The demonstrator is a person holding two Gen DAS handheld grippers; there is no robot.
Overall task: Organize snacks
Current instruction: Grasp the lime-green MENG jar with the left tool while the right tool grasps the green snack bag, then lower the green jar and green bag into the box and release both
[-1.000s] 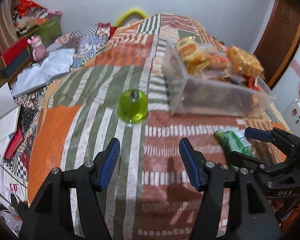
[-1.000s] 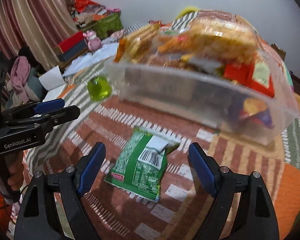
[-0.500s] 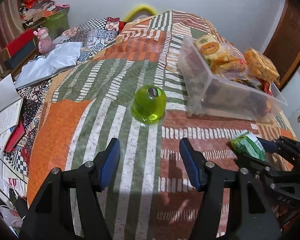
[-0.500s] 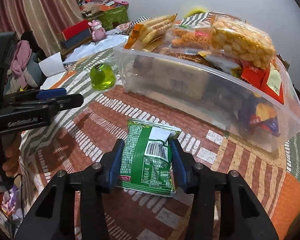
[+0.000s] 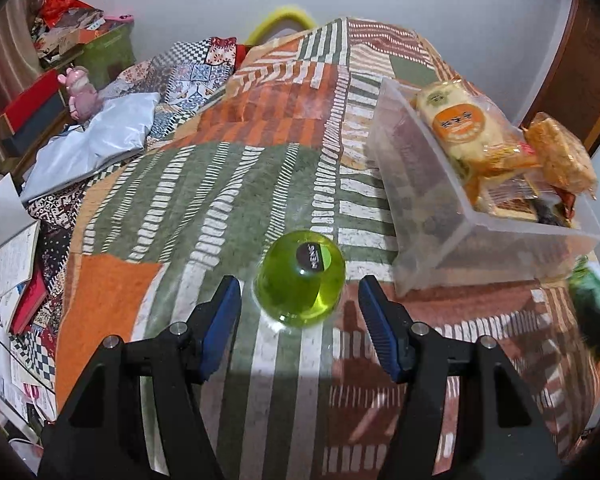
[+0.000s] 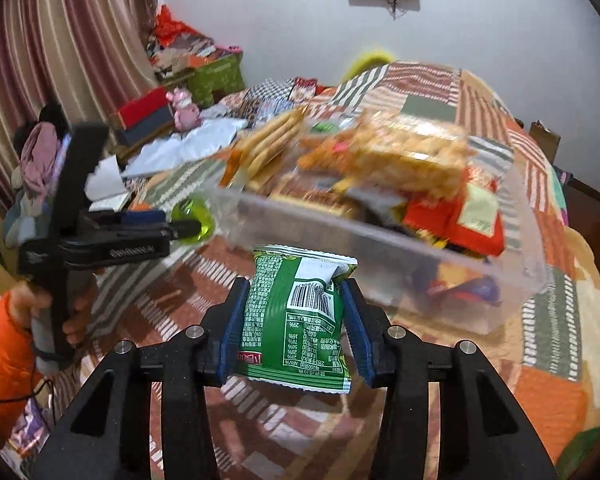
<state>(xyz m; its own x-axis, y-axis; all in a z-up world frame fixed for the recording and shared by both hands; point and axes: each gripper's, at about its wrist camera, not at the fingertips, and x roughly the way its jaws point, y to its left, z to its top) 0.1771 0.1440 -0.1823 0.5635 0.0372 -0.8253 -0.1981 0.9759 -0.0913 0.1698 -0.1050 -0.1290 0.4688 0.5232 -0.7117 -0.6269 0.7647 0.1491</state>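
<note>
A green snack packet [image 6: 296, 316] with a barcode hangs above the bedspread, my right gripper [image 6: 294, 320] shut on it, blue pads pressing both sides. Just beyond it stands a clear plastic bin [image 6: 384, 256] heaped with snack packs; the left wrist view shows the same bin [image 5: 432, 216] at the right. A round green jelly cup [image 5: 302, 280] sits on the bedspread, a little ahead of my left gripper [image 5: 300, 320], whose jaws stand open with the cup apart from both pads. In the right wrist view the left gripper [image 6: 180, 226] is seen side-on before the cup [image 6: 192, 220].
The bed carries a patchwork spread [image 5: 204, 208] in orange, green and brown. A white plastic bag [image 5: 96, 148] and a pink toy [image 5: 78, 94] lie at the far left, with books [image 5: 12, 256] and boxes beside the bed. A hand in an orange sleeve [image 6: 4, 344] holds the left gripper.
My right gripper has shut on the green packet and lifted it off the spread toward the bin. The left gripper has moved closer to the jelly cup, its jaws unchanged.
</note>
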